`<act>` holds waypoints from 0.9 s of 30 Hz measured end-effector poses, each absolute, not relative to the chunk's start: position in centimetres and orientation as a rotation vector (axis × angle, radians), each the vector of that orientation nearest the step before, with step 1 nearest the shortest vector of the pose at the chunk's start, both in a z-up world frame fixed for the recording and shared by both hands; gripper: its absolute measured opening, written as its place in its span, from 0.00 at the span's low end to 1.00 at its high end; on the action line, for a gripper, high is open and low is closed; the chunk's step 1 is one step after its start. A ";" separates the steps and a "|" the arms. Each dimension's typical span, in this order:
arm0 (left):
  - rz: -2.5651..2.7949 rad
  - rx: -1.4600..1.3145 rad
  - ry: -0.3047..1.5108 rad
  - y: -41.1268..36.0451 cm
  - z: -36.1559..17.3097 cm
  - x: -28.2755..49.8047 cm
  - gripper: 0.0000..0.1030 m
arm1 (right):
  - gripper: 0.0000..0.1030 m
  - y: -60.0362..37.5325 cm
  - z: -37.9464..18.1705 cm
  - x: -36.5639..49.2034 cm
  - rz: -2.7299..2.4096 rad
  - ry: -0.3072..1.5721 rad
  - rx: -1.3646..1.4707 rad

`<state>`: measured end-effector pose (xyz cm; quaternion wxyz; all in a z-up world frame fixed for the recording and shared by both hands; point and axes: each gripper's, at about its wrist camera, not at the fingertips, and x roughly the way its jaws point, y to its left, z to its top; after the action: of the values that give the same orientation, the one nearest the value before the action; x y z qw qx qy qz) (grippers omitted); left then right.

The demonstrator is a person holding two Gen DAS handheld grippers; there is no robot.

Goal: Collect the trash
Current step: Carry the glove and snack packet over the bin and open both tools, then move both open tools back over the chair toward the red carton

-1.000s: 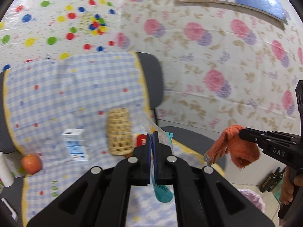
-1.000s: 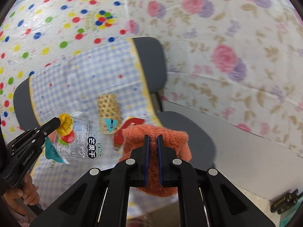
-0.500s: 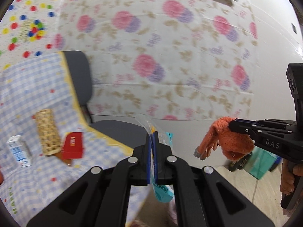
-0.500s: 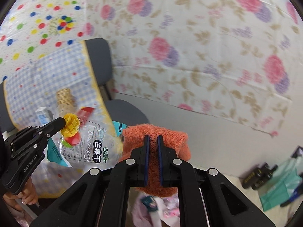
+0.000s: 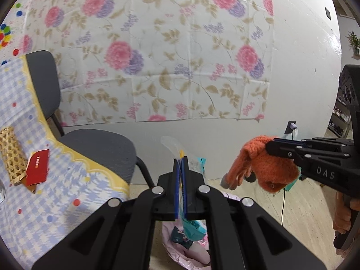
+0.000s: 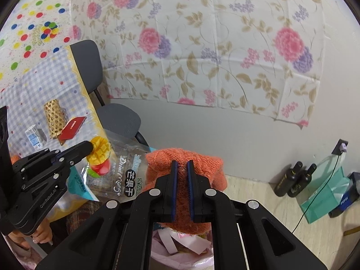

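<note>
- The left gripper (image 5: 180,157), black with blue pads, is pinched tight on a clear plastic dried-mango snack bag (image 6: 117,175) with teal edges and a printed mango picture; the bag hangs from its top edge, slack below the jaws.
- The right gripper (image 6: 181,162), the same black two-finger kind, is clamped on an orange knitted glove (image 5: 267,171); the wool bulges out on both sides of the pads, and its fingers droop down to one side.
- Both held things hang in the air above a bin lined with a pale pink plastic bag (image 5: 193,254) on the beige tiled floor (image 5: 292,213); some wrappers already lie inside it.
- The two grippers are side by side and near each other, the glove just beside the snack bag, though I cannot tell if they touch.
- A hand (image 5: 342,216) grips the handle of the right gripper; another hand (image 6: 41,231) is at the left one's handle.
- To the left stands a grey padded chair (image 5: 99,148), partly draped with a blue-and-white checked cloth with a yellow scalloped border (image 5: 56,202).
- On that cloth lie a woven bamboo tube (image 6: 54,118), a flat red packet (image 6: 73,128) touching it, and a small white-and-blue milk carton (image 6: 34,137) a little apart.
- A floral pink-and-purple sheet (image 5: 157,56) covers the wall behind.
- Against the wall, two black handheld radios (image 6: 294,180) stand by a green paper bag (image 6: 326,193).
</note>
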<state>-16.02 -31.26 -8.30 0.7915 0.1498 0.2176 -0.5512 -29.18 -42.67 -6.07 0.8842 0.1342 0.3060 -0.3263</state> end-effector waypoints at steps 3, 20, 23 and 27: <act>-1.198 0.340 0.490 -32.4 -8.8 -16.1 0.00 | 0.09 -43.3 -7.0 -29.5 -0.676 0.648 0.308; -1.128 0.301 0.525 -31.4 -8.3 -13.8 0.53 | 0.26 -44.9 -8.7 -29.2 -0.668 0.668 0.367; -1.079 0.289 0.508 -30.0 -7.7 -12.7 0.54 | 0.26 -44.5 -7.9 -28.4 -0.653 0.645 0.355; -1.004 0.277 0.482 -28.0 -6.7 -11.2 0.54 | 0.26 -43.6 -7.0 -26.7 -0.623 0.630 0.332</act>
<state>-11.15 -28.00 -6.72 0.8399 0.1309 0.2281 -0.4748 -26.66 -43.61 -6.96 0.8900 0.1600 0.3036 -0.3001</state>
